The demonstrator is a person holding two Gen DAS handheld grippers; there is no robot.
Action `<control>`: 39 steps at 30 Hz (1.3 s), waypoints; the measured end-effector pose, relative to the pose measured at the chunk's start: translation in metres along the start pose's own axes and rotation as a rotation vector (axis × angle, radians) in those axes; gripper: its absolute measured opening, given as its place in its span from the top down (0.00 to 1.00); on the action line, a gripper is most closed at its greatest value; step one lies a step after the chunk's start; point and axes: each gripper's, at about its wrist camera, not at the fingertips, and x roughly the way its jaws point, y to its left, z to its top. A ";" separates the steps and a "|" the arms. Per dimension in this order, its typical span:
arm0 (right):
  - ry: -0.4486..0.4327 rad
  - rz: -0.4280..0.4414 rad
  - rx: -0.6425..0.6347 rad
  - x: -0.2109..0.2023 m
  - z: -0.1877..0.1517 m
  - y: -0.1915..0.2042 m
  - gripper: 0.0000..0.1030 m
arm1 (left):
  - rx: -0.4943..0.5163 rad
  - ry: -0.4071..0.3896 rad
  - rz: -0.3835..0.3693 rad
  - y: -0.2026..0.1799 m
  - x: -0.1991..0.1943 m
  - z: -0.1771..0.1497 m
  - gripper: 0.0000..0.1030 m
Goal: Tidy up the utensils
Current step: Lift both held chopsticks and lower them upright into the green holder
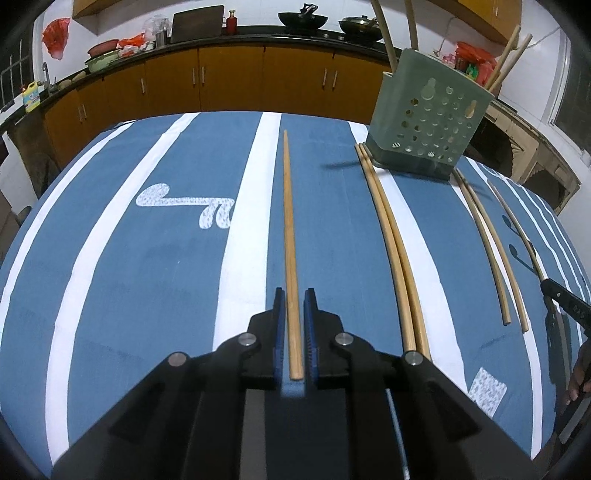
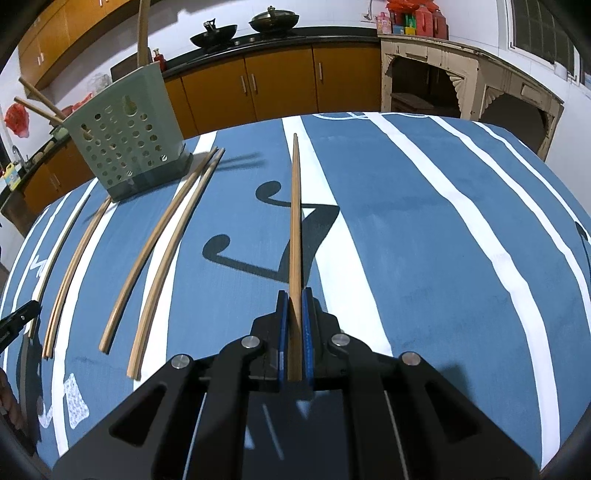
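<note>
Right claw (image 2: 295,297) grips slender tapered wooden chopstick (image 2: 295,229)

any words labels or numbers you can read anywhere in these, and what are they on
None can be read.
The yellow jug on the counter has a label, too small and blurred to read.
The bottles and packets on the far shelf show colours only, no legible print.
The tablecloth carries white squiggle marks, a pattern rather than letters.
The utensil holder and the tongs show no print.

Both wrist views look low along the striped tablecloth (image 1: 166,258), sharing the green holder (image 1: 428,122).
</note>
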 end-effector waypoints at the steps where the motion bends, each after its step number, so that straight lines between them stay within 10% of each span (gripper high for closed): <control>1: 0.000 0.002 0.003 -0.001 -0.001 0.000 0.92 | -0.003 -0.001 0.000 0.000 -0.001 -0.001 0.88; 13: -0.041 0.027 0.019 -0.018 0.003 -0.006 0.92 | -0.001 0.004 0.006 0.002 -0.012 -0.003 0.92; 39: -0.407 0.081 0.017 -0.114 0.081 -0.007 0.92 | -0.023 -0.426 -0.016 0.013 -0.139 0.095 0.92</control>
